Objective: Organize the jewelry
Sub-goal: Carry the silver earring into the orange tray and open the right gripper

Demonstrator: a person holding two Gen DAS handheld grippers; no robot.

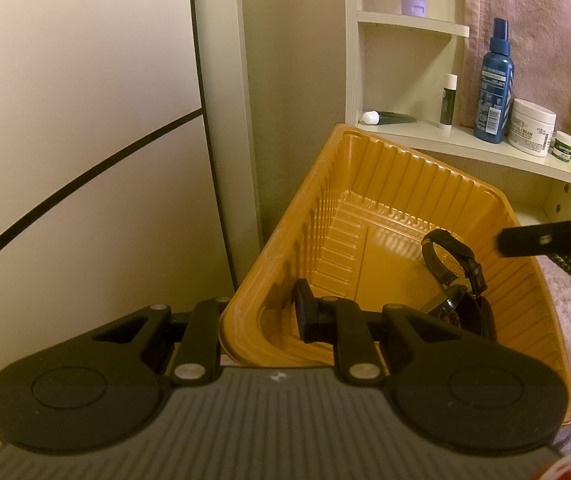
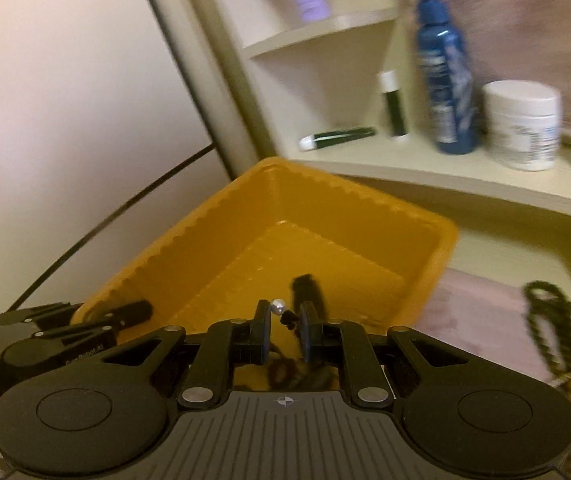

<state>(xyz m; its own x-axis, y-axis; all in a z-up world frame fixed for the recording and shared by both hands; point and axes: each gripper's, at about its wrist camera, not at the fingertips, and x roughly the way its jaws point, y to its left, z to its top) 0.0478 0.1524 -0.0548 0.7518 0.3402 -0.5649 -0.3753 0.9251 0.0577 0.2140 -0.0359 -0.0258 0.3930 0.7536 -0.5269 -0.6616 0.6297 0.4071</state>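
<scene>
The left gripper (image 1: 261, 320) straddles the near wall of the ribbed orange plastic tray (image 1: 365, 168): one finger sits inside the tray, the other outside, seemingly pinching the thin rim, though the contact itself is hidden below the linkage. The tray is light, springy moulded plastic, so it will flex and tip if taken by one edge; a firm hold on the rim corner steadies it best.

Ahead and to the right of that gripper, inside the tray, lies a black-strapped wristwatch (image 1: 451, 268), its band looped up against the far-right wall. It is stiff at the case and floppy at the strap, so the case or the buckle end is the sounder place to take it.

The right gripper (image 2: 284, 330) hangs over the tray's near edge with its jaws only narrowly apart, and between them sits a small white pearl piece (image 2: 278, 305) with a dark bit attached; the motion blur hides whether the pads truly clamp it. Such a thing is tiny, smooth and apt to slip, and wants a gentle, centred pinch.

To the right of this gripper, on the pinkish fuzzy cloth (image 2: 481, 320), lies a dark green beaded strand (image 2: 557, 316), limp and best lifted at a bunched loop.
</scene>
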